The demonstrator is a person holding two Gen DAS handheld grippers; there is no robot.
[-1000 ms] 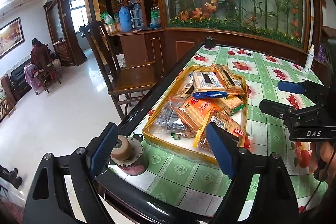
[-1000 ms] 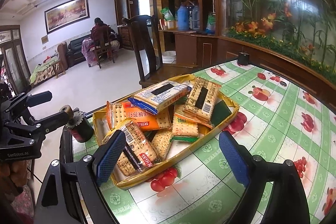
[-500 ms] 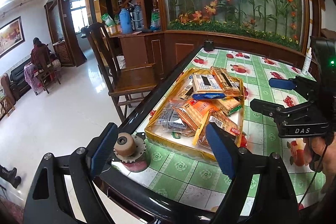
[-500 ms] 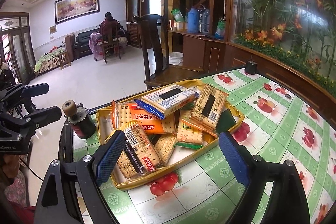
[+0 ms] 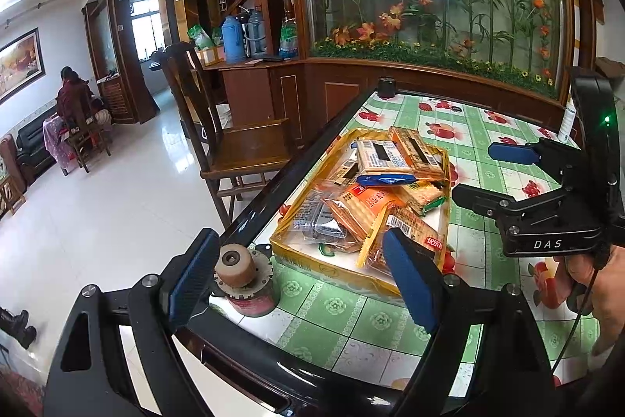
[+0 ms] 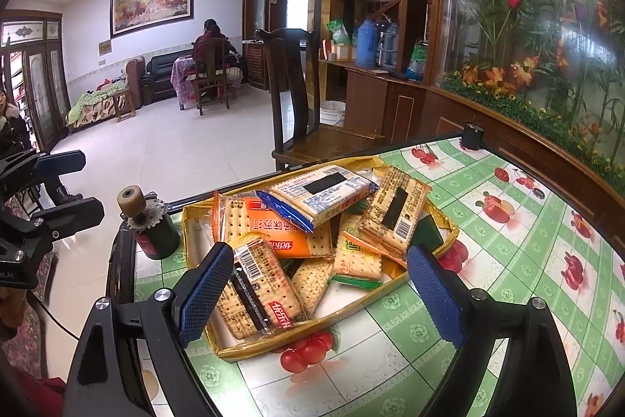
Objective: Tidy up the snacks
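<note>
A shallow gold tray (image 5: 312, 262) (image 6: 351, 313) sits near the table's corner, piled with several cracker packets. An orange packet (image 6: 273, 233) (image 5: 363, 202) lies in the middle, a blue-edged packet (image 6: 320, 196) (image 5: 381, 159) on top, a clear red-labelled packet (image 6: 258, 292) (image 5: 410, 233) nearest the front. My left gripper (image 5: 300, 284) is open and empty, hovering above the table edge short of the tray. My right gripper (image 6: 324, 296) is open and empty, just in front of the tray; it also shows in the left wrist view (image 5: 496, 174).
A small red canister with a beige knob (image 5: 244, 284) (image 6: 150, 229) stands at the table corner beside the tray. A wooden chair (image 5: 234, 143) stands by the table's side. A small black object (image 6: 472, 135) sits at the far edge. The green fruit-print tablecloth (image 6: 527, 260) covers the table.
Both grippers have drawn back and risen a little, so the tray looks smaller and farther. Both stay open. The packets have not moved.
</note>
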